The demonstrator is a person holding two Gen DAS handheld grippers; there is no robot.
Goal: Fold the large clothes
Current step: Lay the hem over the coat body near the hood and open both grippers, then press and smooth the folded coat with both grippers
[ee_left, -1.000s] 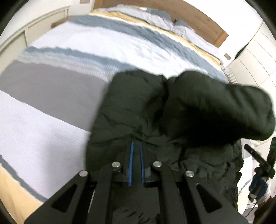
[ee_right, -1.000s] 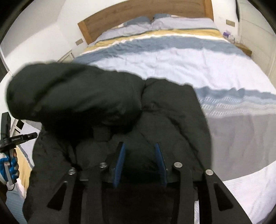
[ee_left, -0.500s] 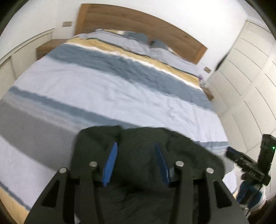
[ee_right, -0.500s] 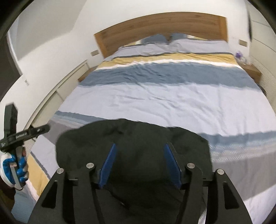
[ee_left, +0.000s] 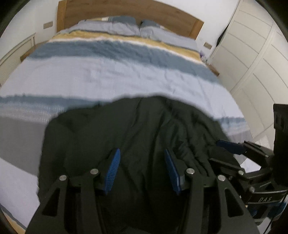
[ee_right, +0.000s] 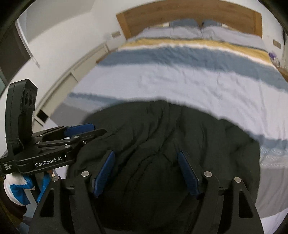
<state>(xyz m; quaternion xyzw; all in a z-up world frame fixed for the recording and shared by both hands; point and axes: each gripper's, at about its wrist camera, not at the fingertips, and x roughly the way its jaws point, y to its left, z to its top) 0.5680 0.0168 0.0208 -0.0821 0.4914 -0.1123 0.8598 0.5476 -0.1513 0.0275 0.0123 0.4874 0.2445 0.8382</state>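
A large black padded garment (ee_left: 136, 133) lies bunched on the near end of the striped bed; it also shows in the right wrist view (ee_right: 165, 136). My left gripper (ee_left: 142, 169) is open and empty, its blue pads (ee_left: 113, 169) just above the garment. My right gripper (ee_right: 146, 171) is open and empty too, over the same garment. Each gripper shows in the other's view: the right one at the right edge (ee_left: 232, 149), the left one at the left edge (ee_right: 79, 131).
The bed (ee_left: 115, 72) has a cover striped in blue, white, grey and yellow, with pillows (ee_left: 126, 28) by a wooden headboard (ee_right: 189, 16). White wardrobe doors (ee_left: 252, 54) stand to the right and a low white unit (ee_right: 75, 72) to the left.
A second ago the left gripper was shut on the garment and the fabric was lifted high. Both grippers are open now, raised and drawn back, and the garment lies lower on the bed.
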